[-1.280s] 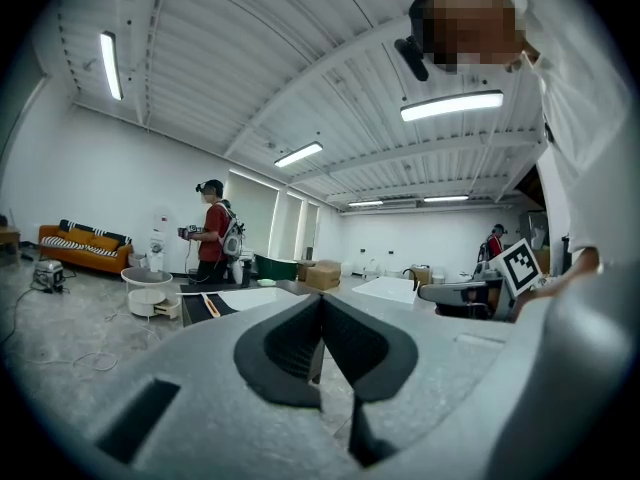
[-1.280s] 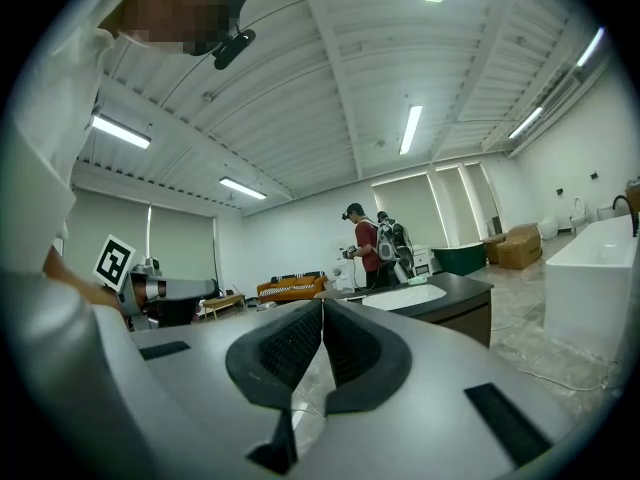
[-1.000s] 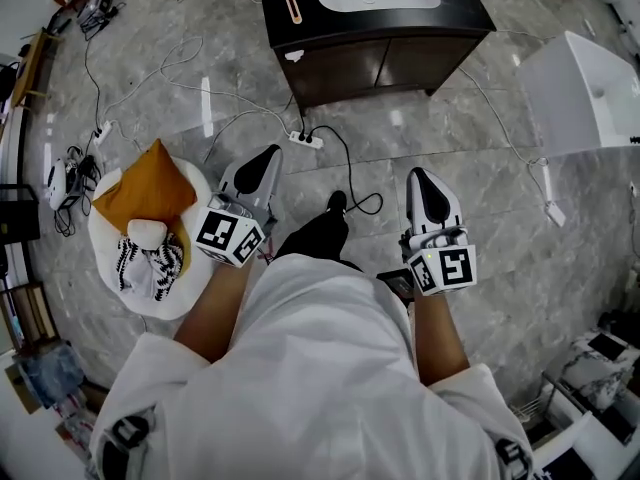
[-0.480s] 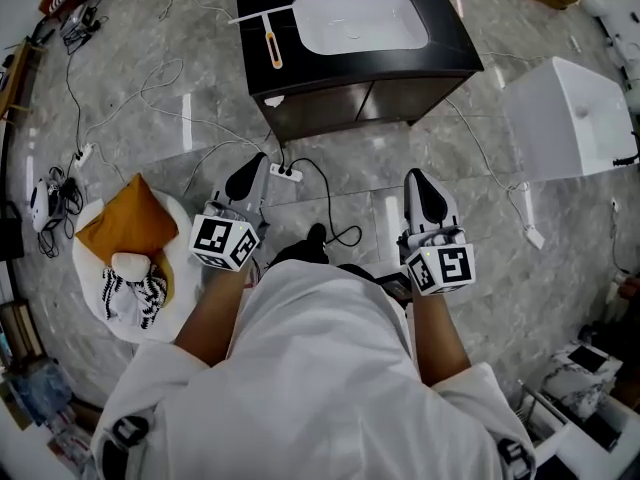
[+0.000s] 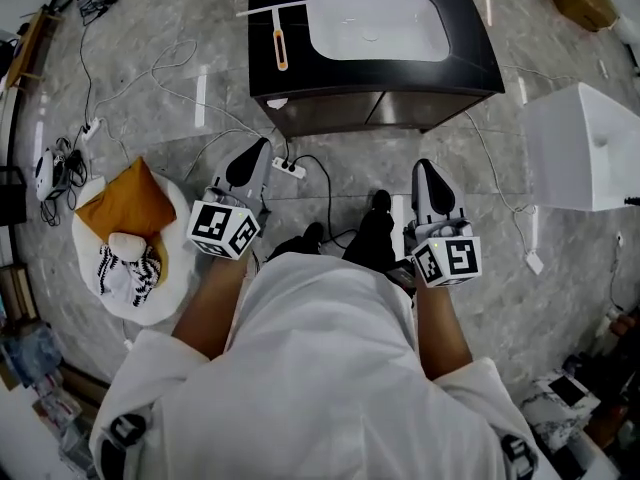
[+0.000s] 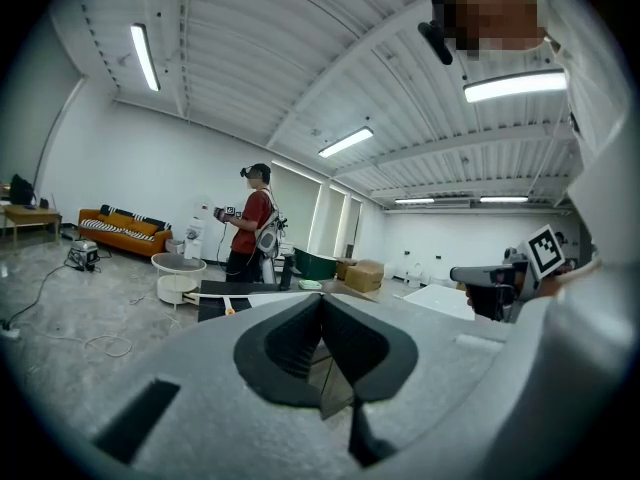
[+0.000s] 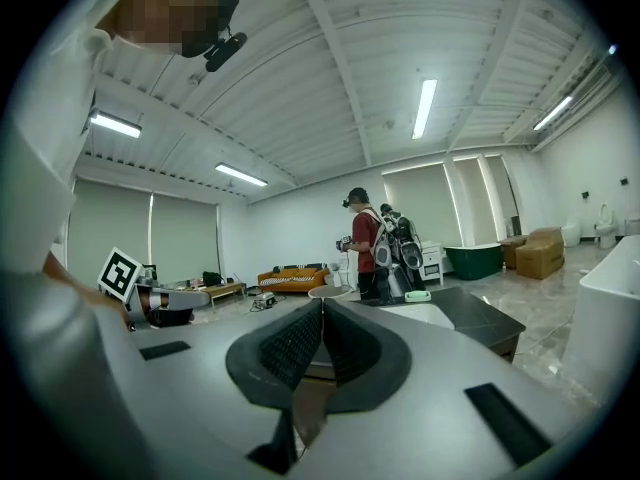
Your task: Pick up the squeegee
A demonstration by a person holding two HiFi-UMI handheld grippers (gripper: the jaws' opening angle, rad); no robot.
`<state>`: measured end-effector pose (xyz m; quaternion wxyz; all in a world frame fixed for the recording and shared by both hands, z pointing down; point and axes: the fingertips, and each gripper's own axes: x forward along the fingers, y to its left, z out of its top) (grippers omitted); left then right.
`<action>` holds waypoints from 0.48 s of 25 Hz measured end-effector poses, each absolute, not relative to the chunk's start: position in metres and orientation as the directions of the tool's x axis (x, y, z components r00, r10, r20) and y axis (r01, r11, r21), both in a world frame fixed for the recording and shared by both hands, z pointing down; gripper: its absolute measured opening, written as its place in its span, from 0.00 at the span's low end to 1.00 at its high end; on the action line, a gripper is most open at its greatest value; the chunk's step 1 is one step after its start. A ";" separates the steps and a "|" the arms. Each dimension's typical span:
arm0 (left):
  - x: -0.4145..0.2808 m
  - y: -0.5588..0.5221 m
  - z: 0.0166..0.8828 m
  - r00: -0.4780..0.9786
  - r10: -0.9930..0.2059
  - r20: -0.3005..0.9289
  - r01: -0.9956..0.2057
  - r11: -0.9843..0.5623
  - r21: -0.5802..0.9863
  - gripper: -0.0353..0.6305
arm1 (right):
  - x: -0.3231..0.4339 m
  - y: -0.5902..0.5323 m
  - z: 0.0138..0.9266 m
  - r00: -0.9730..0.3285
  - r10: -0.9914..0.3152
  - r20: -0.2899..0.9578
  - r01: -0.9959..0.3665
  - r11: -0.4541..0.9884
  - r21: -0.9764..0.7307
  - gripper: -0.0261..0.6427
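Head view: my left gripper (image 5: 250, 153) and my right gripper (image 5: 425, 171) are held level in front of me, side by side and well apart, above the grey stone floor (image 5: 150, 108). Both point toward a black cabinet (image 5: 470, 53) with a white basin (image 5: 375, 25) set into its top. The squeegee (image 5: 277, 43) lies flat on the cabinet top just left of the basin, with its white blade at the far end and its orange handle toward me. Neither gripper touches it. A power strip (image 5: 289, 168) lies on the floor just in front of the cabinet, near the tip of the left gripper. A round white table (image 5: 180, 288) carrying an orange cushion (image 5: 125, 206) stands to my left.

Left gripper view: the jaws of the left gripper (image 6: 322, 303) are pressed together with nothing between them. The squeegee (image 6: 228, 307) shows small on the cabinet top beyond them. A person in a red shirt (image 6: 255, 230) stands behind the cabinet.

Right gripper view: the jaws of the right gripper (image 7: 321, 313) are likewise together and hold nothing. The cabinet (image 7: 475, 318) lies ahead to the right, with the same person (image 7: 366, 251) behind it.
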<state>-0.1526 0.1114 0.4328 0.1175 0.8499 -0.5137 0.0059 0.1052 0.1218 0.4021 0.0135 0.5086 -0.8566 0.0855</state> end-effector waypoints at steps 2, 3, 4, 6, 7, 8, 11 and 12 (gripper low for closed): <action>-0.143 0.097 0.436 0.443 -0.885 0.141 -0.890 -0.415 0.189 0.08 | 0.116 0.098 0.405 -0.513 -0.852 0.105 -0.856 0.497 -0.140 0.06; -0.137 0.089 0.437 0.426 -0.893 0.147 -0.898 -0.398 0.187 0.08 | 0.123 0.085 0.406 -0.528 -0.844 0.099 -0.847 0.512 -0.144 0.06; -0.130 0.081 0.438 0.408 -0.900 0.154 -0.906 -0.379 0.186 0.08 | 0.130 0.071 0.405 -0.545 -0.833 0.094 -0.836 0.529 -0.147 0.06; -0.117 0.064 0.438 0.367 -0.915 0.166 -0.923 -0.336 0.187 0.08 | 0.148 0.043 0.404 -0.581 -0.809 0.088 -0.810 0.564 -0.160 0.06; -0.111 0.056 0.436 0.345 -0.923 0.169 -0.931 -0.314 0.186 0.08 | 0.157 0.029 0.403 -0.596 -0.798 0.086 -0.798 0.578 -0.170 0.06; -0.105 0.049 0.433 0.324 -0.931 0.170 -0.938 -0.293 0.183 0.08 | 0.166 0.017 0.402 -0.610 -0.788 0.084 -0.787 0.591 -0.177 0.06; -0.083 0.031 0.419 0.274 -0.947 0.168 -0.955 -0.246 0.168 0.08 | 0.190 -0.009 0.395 -0.658 -0.749 0.078 -0.748 0.638 -0.181 0.06; -0.074 0.026 0.414 0.261 -0.951 0.167 -0.958 -0.234 0.164 0.08 | 0.197 -0.016 0.393 -0.673 -0.736 0.078 -0.735 0.653 -0.182 0.06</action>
